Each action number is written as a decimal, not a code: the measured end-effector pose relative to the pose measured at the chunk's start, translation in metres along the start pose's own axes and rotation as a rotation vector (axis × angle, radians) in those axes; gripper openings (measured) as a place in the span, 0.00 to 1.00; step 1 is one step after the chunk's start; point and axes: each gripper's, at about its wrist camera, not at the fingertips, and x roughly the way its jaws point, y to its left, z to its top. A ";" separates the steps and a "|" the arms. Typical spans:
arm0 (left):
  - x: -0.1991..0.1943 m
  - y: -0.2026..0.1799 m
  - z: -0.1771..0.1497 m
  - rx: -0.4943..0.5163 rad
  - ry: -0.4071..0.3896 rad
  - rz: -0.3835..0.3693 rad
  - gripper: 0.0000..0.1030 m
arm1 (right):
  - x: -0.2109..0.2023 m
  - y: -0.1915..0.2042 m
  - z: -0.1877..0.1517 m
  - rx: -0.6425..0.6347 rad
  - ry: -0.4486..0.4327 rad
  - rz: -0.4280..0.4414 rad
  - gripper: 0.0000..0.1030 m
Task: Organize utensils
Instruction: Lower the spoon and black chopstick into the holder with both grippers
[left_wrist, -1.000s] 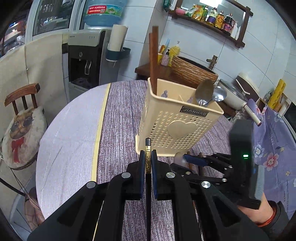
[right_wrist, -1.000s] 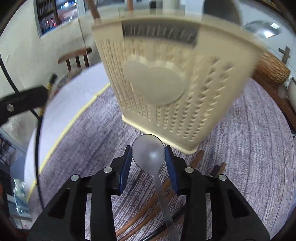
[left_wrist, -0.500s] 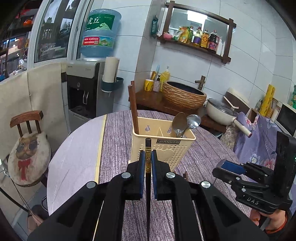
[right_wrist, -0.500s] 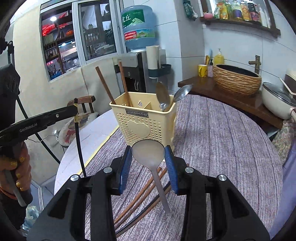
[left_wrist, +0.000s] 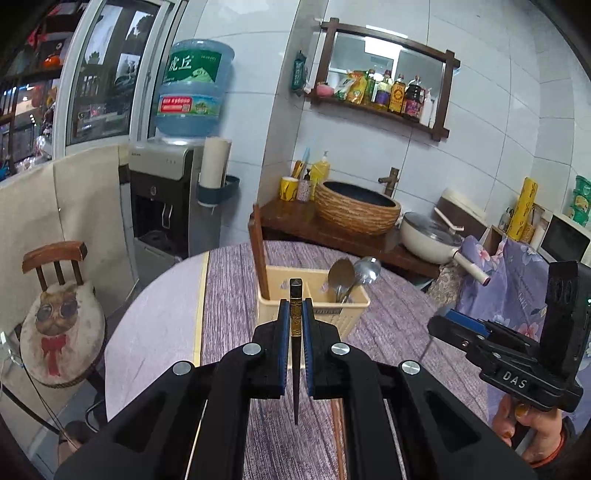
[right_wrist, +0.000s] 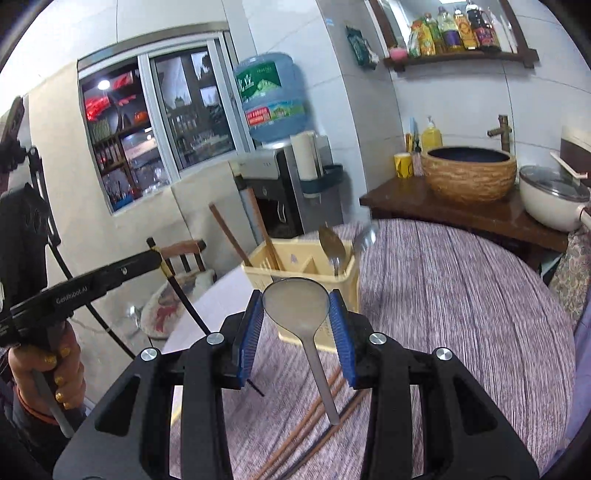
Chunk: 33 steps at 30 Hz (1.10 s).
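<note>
- We read "DAS" on the right gripper (left_wrist: 458, 325), "GenRobot.AI" on the left gripper (right_wrist: 157, 258).
- The cream basket (left_wrist: 354, 301) on the table (right_wrist: 461, 295) contains brown chopsticks (left_wrist: 258, 254) and two spoons (left_wrist: 341, 273).
- Left gripper clenches a black chopstick (left_wrist: 295, 332); right grasps a spoon (right_wrist: 295, 302), both above the table.

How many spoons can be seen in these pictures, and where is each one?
3. Two spoons stand in the right-hand part of the yellow holder. The third spoon is clamped by its bowl in the right gripper. More may be hidden inside the holder.
</note>
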 end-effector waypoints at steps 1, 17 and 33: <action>-0.003 -0.001 0.009 -0.008 -0.007 -0.012 0.07 | -0.001 0.003 0.009 0.008 -0.023 0.008 0.36; 0.000 -0.006 0.123 -0.035 -0.231 0.072 0.07 | 0.042 0.029 0.109 0.030 -0.232 -0.064 0.36; 0.086 0.007 0.041 0.026 -0.070 0.123 0.07 | 0.105 -0.011 0.027 0.049 -0.111 -0.167 0.36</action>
